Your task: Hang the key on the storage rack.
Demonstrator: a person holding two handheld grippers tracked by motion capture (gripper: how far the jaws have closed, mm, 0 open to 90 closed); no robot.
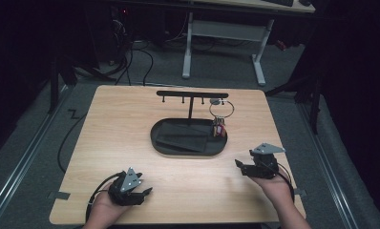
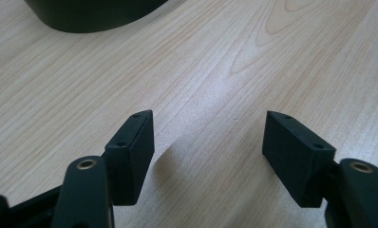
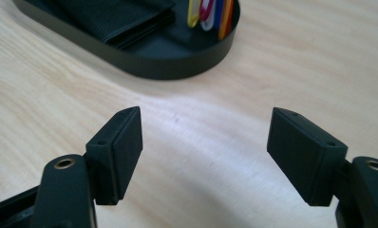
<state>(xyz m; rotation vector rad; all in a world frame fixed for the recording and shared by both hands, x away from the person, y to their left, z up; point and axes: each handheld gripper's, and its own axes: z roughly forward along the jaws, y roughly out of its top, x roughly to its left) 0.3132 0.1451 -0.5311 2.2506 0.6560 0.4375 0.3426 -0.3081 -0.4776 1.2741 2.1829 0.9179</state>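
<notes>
Wooden table (image 1: 131, 143) carries everything, and the black oval tray (image 1: 178, 149) near its middle serves as the landmark. From the tray's far side rises a black T-shaped stand (image 1: 192, 95); a key ring (image 1: 221, 109) hangs off its right end, with coloured tags (image 1: 219, 129) dangling just above the tray's right end. A dark folded cloth (image 3: 125, 19) lies inside the tray. Left gripper (image 1: 139, 191) sits well to the tray's near left — jaws spread, nothing between. Right gripper (image 1: 243, 167) sits near the tray's near right — jaws spread wide over bare wood.
</notes>
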